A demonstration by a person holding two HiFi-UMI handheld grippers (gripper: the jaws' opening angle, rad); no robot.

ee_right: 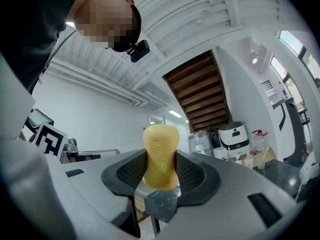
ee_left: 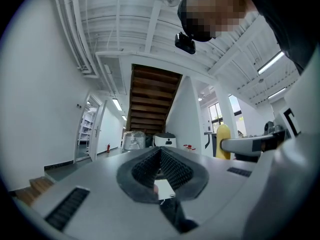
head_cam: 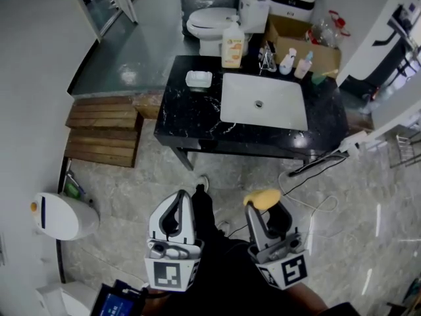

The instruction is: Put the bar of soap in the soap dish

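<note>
My right gripper (head_cam: 265,206) is shut on a yellow bar of soap (head_cam: 262,198), which sticks out past the jaw tips. The right gripper view shows the soap (ee_right: 161,156) standing upright, pinched between the black pads (ee_right: 187,173). Beside it, my left gripper (head_cam: 179,205) is shut with nothing in it; its ribbed pads (ee_left: 170,168) meet. Both are held low and close to the person, well short of the counter. The white soap dish (head_cam: 198,79) sits empty on the black marble counter (head_cam: 191,120), left of the sink.
A white sink (head_cam: 264,101) is set into the counter. Behind it stand an orange-labelled bottle (head_cam: 232,45) and small bottles (head_cam: 295,62). A toilet (head_cam: 214,24), a cardboard box (head_cam: 299,41), wooden steps (head_cam: 105,130) and a white bin (head_cam: 62,216) surround it. A cable (head_cam: 316,209) lies on the floor.
</note>
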